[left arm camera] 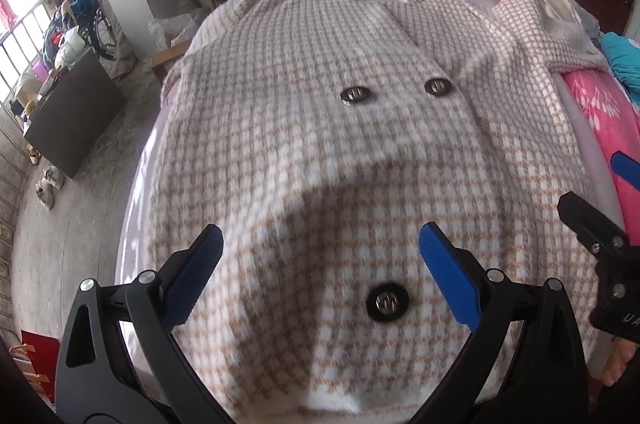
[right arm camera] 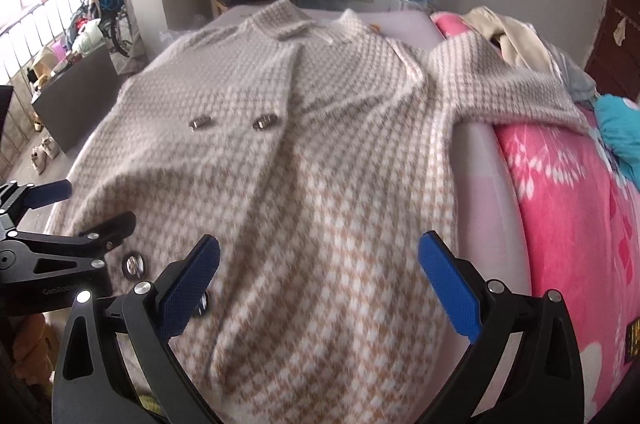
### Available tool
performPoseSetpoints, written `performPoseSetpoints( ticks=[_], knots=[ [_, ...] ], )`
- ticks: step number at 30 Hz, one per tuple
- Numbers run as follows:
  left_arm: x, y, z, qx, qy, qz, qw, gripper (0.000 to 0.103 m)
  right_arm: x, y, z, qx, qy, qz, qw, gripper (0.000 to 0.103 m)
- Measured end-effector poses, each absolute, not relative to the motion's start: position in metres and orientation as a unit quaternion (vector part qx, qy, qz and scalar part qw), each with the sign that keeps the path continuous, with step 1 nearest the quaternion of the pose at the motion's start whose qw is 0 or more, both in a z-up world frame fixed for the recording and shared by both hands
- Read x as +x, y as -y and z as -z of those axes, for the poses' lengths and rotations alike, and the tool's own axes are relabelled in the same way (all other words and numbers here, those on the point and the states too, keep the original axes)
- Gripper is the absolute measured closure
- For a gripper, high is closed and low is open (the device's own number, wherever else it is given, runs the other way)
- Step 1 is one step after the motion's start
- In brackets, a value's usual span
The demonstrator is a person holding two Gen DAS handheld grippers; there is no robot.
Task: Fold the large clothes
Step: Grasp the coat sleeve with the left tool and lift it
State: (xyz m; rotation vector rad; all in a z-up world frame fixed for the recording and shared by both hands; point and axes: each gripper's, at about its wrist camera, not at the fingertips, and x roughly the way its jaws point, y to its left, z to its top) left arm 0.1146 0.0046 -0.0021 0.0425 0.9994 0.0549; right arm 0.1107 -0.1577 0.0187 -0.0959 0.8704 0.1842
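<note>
The coat (left arm camera: 320, 143) lies face up and spread over the bed (right arm camera: 488, 159), collar at the far end, hem nearest the person. On its left side the sleeve looks tucked or out of sight; I can't tell which. The left tool (left arm camera: 320, 256) hangs wide apart over the hem, above the lowest button (left arm camera: 386, 302), holding nothing. Beside it the right tool (right arm camera: 320, 256) is just as wide and empty, over the hem's right half. Further right, the right sleeve (right arm camera: 504, 91) sprawls out onto the pink quilt (right arm camera: 568, 224). To me no fold has begun. The next move probably calls for gripping that sleeve or the right edge and bringing it across the front.
</note>
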Motion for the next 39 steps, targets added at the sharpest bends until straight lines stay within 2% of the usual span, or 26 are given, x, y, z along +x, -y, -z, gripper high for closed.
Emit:
performPoseSetpoints(
  ticks=[9,15,20,23,29,35,39],
  knots=[
    [0.141,-0.041,-0.019,-0.032,-0.421,0.019,0.906,0.008,0.171,0.138,-0.047,-0.020,-0.403,-0.179,0.897,0.006],
    [0.168,-0.083,-0.031,-0.101,-0.420,0.027,0.902,0.008,0.223,0.093,-0.053,-0.037,-0.409,-0.233,0.881,0.006],
    [0.189,-0.148,-0.042,-0.151,-0.396,-0.020,0.905,0.008,0.253,0.051,-0.048,-0.066,-0.414,-0.273,0.866,0.006],
    [0.205,-0.202,-0.035,-0.215,-0.397,-0.056,0.891,0.008,0.265,0.031,-0.043,-0.077,-0.416,-0.289,0.859,0.006],
    [0.233,-0.306,0.034,-0.403,-0.435,-0.071,0.802,0.008,0.282,0.003,-0.026,-0.090,-0.431,-0.308,0.844,0.006],
    [0.249,-0.356,0.158,-0.659,-0.438,0.004,0.612,0.008,0.295,-0.015,0.000,-0.107,-0.462,-0.295,0.829,0.006],
    [0.261,-0.361,0.219,-0.713,-0.444,0.017,0.542,0.008,0.299,-0.025,0.011,-0.113,-0.478,-0.285,0.823,0.006]
  ],
)
